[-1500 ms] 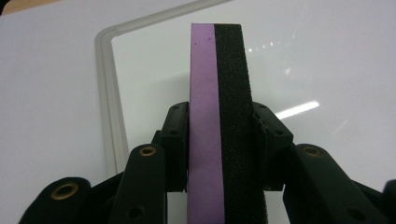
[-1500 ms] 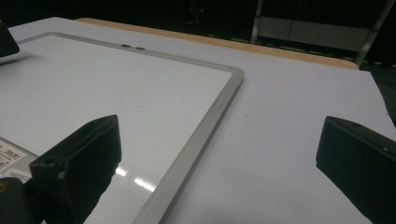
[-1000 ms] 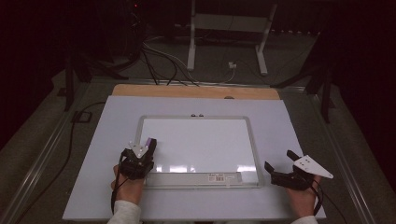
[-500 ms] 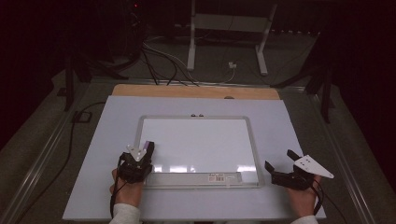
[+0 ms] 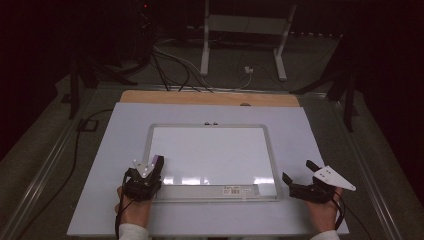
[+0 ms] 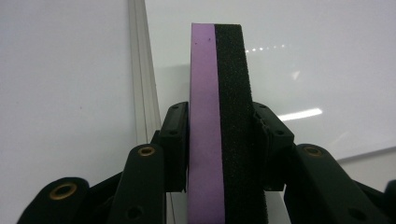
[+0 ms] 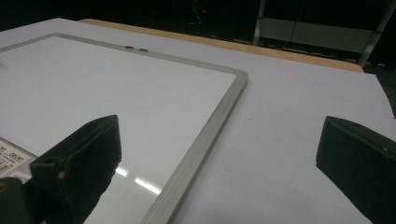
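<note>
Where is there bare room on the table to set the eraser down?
Free: the white mat left of the whiteboard, the strip right of it ahead of the right tongs, and the strip behind. Crowded: the near-left corner, where the left tongs hold the eraser.

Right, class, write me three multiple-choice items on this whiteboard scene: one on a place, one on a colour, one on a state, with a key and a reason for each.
1. Where is the eraser?
A. On the wooden board behind the mat
B. Between the jaws of the left gripper, at the whiteboard's near left corner
C. On the floor by the metal stand

2. What colours is the eraser?
A. Purple and black
B. Red and white
C. Yellow all over

3. How do the jaws of the right gripper stand?
A. Shut on a marker
B. Shut on the whiteboard's frame
C. Open, with nothing between them

Key: B, since the left gripper view shows the jaws pressing its two sides over the whiteboard's edge; A, since the same view shows a purple layer beside a black one; C, since the right gripper view shows the jaws wide apart over bare mat.
</note>
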